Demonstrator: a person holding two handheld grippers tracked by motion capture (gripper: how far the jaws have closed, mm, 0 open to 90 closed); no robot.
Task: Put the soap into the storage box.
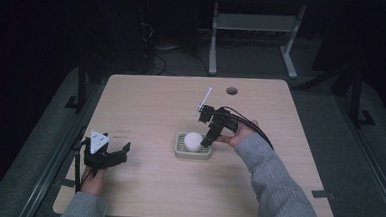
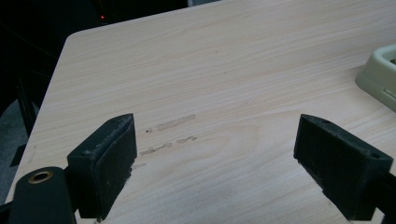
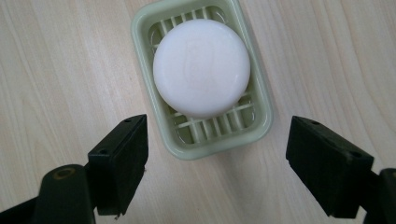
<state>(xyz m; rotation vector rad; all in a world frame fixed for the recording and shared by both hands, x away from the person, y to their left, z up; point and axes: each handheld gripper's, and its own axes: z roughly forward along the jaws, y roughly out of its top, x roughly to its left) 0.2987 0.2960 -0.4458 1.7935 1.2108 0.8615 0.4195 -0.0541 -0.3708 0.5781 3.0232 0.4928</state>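
The right gripper [image 3: 215, 163] hung over a pale green slatted soap dish [image 3: 261, 100], its jaws spread wide apart, and a round white soap bar [image 3: 201, 67] lay inside the dish. The right gripper view showed a faint embossed mark on the soap, lost in the high view. The left gripper [image 1: 119, 152] rested open near the wooden table's [image 1: 156, 101] left edge, well apart from the dish.

Both forearms wear grey knit sleeves [image 1: 277, 185] with ribbed cuffs. The left gripper [image 1: 117, 152] is black and carries a pale grey three-cornered plate [image 1: 98, 141] dotted with small dark marks. The right gripper [image 1: 208, 139] is black too, with a thin light plate [image 1: 204, 100] seen edge-on and black cables [image 1: 250, 125] looping off it. Each jaw is a blocky black pad with screw holes, and a brass-ringed hole [image 2: 40, 177] sits at the base of one
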